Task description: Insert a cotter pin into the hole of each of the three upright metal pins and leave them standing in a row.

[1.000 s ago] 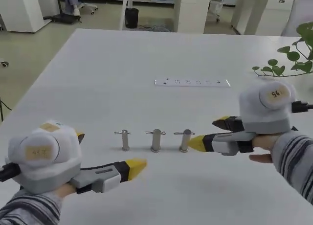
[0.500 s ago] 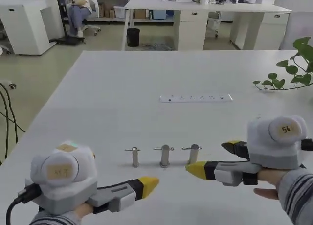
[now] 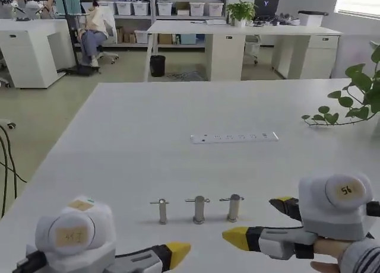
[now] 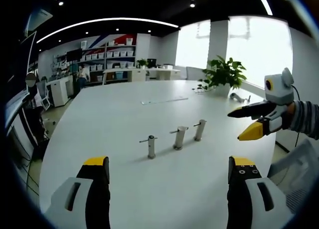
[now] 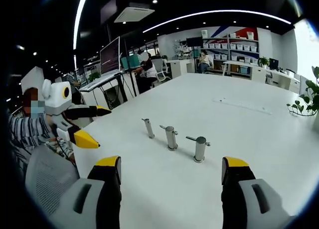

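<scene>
Metal pins stand upright in a row near the front of the white table [image 3: 178,107], and each one seems to have its cotter pin already through the hole at the top: the left pin [image 3: 162,211], the middle pin [image 3: 198,209] and the right pin [image 3: 233,208].

The left gripper [image 4: 168,163] has its jaws wide apart and holds nothing. It is on the near side of the row, and a careless sweep forward could knock the left pin. The pins stand on narrow bases and close together, so one falling pin would probably bring down its neighbour. A knock could also slide a cotter pin out.

The right gripper [image 5: 171,162] is also spread apart and empty. Its lower yellow tip is near the right pin, so this pin is most at risk if the hand drifts to the left.

Compared with one second ago, both grippers have moved back toward the person; the right tip was then just beside the right pin. The row itself looks unchanged.
</scene>
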The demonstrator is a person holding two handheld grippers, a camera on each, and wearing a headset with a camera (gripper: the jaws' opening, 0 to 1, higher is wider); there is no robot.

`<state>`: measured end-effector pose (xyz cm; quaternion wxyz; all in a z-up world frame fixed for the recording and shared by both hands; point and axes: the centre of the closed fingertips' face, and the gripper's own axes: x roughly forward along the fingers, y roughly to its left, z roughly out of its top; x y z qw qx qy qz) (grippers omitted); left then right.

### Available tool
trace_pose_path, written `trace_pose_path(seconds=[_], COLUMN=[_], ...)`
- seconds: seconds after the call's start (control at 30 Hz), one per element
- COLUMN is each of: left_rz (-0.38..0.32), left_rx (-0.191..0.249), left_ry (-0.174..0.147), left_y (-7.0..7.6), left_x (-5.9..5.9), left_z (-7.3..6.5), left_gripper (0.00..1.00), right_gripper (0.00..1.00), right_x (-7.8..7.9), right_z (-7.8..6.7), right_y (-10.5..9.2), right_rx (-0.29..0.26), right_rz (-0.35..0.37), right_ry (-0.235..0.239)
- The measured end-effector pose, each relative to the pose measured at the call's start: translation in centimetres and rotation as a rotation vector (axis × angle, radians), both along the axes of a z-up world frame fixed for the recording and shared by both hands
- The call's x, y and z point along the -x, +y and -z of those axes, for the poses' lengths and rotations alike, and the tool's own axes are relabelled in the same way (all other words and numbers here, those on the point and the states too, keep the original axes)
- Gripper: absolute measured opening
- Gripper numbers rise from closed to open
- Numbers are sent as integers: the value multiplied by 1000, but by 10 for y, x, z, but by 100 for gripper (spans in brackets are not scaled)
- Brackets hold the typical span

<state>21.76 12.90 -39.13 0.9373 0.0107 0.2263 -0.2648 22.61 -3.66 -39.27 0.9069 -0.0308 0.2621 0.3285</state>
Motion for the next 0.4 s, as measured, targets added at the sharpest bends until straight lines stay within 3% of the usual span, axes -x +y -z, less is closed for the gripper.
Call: trace_pose_path(seconds=[0.4], left_rz=[-9], left_rx=[-14], left_ry=[-9], left_y=[2], left_x=[1], left_z=[-1], left_gripper=[99], right_gripper=[80], right_x=[0], right_z=[1], right_y=[-2], right_rx=[-18], right_rz=[7], right_ry=[-5])
